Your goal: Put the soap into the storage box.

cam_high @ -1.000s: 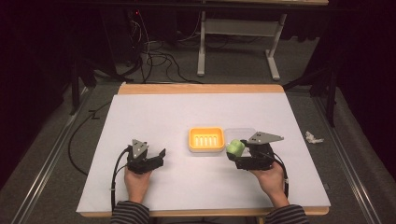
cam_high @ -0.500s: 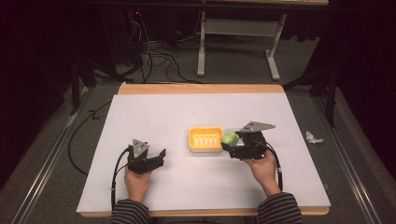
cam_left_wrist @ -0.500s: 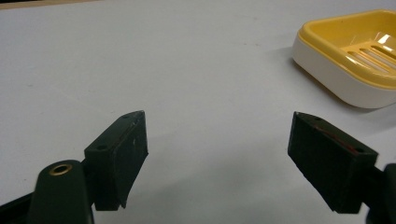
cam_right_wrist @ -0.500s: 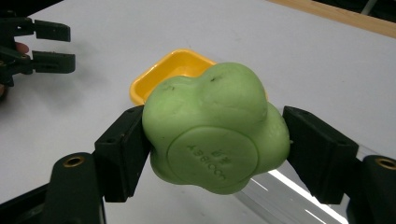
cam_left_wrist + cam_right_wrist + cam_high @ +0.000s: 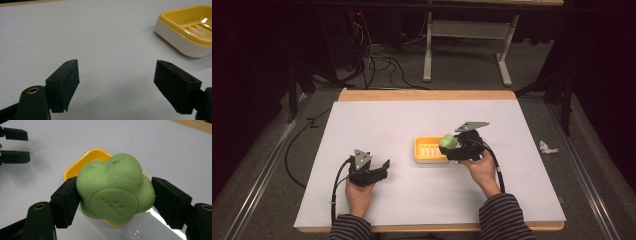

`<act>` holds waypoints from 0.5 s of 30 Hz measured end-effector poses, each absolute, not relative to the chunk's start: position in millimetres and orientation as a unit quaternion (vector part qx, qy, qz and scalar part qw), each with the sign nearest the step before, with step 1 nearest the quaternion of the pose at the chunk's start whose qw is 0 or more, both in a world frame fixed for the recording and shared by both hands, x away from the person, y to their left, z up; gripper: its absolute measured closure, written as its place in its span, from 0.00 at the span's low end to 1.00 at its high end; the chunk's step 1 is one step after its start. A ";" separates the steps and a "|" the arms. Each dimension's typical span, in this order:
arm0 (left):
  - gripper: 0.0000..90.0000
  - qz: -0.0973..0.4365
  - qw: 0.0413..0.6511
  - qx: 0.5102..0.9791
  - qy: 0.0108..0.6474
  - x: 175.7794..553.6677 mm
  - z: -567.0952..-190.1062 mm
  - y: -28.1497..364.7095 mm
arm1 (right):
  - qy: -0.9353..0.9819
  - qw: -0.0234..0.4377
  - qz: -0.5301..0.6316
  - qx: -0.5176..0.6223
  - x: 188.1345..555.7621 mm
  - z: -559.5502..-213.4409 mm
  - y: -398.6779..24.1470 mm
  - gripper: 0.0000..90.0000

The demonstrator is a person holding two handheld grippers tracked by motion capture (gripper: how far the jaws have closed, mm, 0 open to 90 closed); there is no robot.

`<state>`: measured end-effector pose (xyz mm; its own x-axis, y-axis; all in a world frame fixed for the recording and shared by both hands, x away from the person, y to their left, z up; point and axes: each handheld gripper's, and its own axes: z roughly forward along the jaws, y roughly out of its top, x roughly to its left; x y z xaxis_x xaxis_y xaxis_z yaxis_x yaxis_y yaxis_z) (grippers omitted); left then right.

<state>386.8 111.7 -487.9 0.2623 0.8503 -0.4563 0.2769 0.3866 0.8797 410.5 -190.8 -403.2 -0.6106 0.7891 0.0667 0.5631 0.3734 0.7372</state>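
A crumpled white scrap (image 5: 547,147) lies on the grey floor (image 5: 592,165) well right of the right gripper (image 5: 452,150). Black cables (image 5: 377,62) tangle far beyond the table (image 5: 377,120), near a white frame (image 5: 467,45).

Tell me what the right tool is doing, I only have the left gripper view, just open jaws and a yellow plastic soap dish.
Observer: The right tool is shut on a lumpy green soap bar.
Operator: Where is that relative to the dish?
Observer: In the high view it is held over the right end of the yellow slatted plastic soap dish, not yet set in.
Operator: Anything else close by?
Observer: A clear plastic piece lies on the table just beside the dish, under the right tool.
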 end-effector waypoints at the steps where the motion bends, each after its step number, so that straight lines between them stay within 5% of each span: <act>1: 0.23 0.233 0.615 0.503 0.561 386.9 -488.0 111.6 | 0.816 0.148 0.373 0.415 412.5 -405.1 -188.3 0.30; 15: 0.24 0.233 0.616 0.503 0.559 386.5 -487.9 111.0 | 0.835 0.151 0.339 0.406 427.1 -420.0 -162.2 0.30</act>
<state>386.5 111.0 -487.9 0.2655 0.8501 -0.4547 0.2744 0.3855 0.8810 427.1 -162.2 -420.0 -0.6240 0.7811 0.0233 0.5758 0.4394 0.6894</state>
